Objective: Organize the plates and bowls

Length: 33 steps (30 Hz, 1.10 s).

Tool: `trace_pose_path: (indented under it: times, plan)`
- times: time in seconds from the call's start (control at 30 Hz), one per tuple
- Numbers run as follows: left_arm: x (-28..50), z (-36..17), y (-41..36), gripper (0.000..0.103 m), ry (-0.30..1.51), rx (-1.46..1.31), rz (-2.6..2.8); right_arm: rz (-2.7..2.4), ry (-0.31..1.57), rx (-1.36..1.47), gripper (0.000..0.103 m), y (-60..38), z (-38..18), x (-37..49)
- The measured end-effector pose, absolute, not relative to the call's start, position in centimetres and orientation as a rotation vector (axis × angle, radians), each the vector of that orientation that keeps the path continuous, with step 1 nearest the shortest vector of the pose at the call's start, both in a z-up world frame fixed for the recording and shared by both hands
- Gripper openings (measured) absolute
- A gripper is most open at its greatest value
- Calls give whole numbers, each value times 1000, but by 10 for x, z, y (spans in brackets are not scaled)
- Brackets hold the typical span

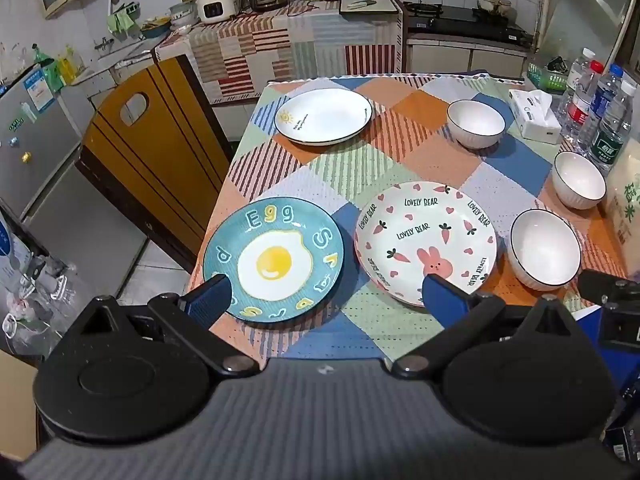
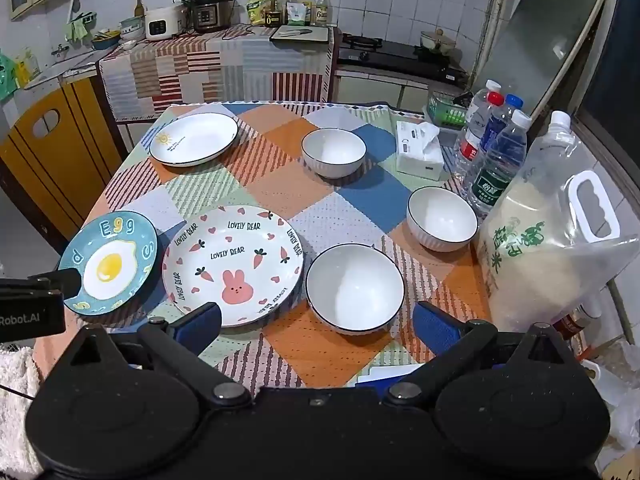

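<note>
Nothing stacked yet; six pieces lie singly on the worktop (image 2: pixel 348 200), so I read this as the start of sorting.

Left gripper (image 1: pixel 326 292): jaws spread full, nothing between them, tilted down over the near edge. The egg plate (image 1: pixel 274 264) sits flat under the left finger, close to the worktop's left edge, its rim near the drop to the floor. I judge it the natural first pick for this hand, but any push leftward could send it off.

Just right of it, almost touching, the rabbit plate (image 1: pixel 426 240), deeper-walled. A likely base for a plate stack, since it lies centrally with bare cloth in front.

Far left corner: the white plate (image 2: pixel 194 139), well apart from the rest, open room all round it.

Right gripper (image 2: pixel 316 322): jaws likewise at full spread and empty, hanging above the near bowl (image 2: pixel 354 288). This bowl is just beside the rabbit plate's right rim. The mid bowl (image 2: pixel 442 218) stands behind and to the right, the far bowl (image 2: pixel 333 152) further back towards the middle. All three upright, same pattern, so they should nest.

Right side is crowded: tissue box (image 2: pixel 420 152), bottles (image 2: pixel 496 152) and rice bag (image 2: pixel 552 240) press close to the mid bowl. Little clearance there; I would approach from the left or above. The centre of the cloth is the freest ground for stacking.
</note>
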<state>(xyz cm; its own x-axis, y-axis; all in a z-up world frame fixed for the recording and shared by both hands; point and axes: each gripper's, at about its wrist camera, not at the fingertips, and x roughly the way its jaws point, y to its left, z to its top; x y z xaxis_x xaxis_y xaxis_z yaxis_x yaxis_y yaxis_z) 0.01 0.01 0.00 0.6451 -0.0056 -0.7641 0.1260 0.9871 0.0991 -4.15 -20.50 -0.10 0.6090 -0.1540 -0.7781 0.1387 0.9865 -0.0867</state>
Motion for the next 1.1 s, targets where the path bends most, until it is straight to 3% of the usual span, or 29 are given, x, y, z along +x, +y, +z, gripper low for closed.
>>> trace_pose_path:
  times: [1.1]
  plan:
    - [3,-11,19,102,921,98,-104,-172,890,-40,103,-201,-1,-47]
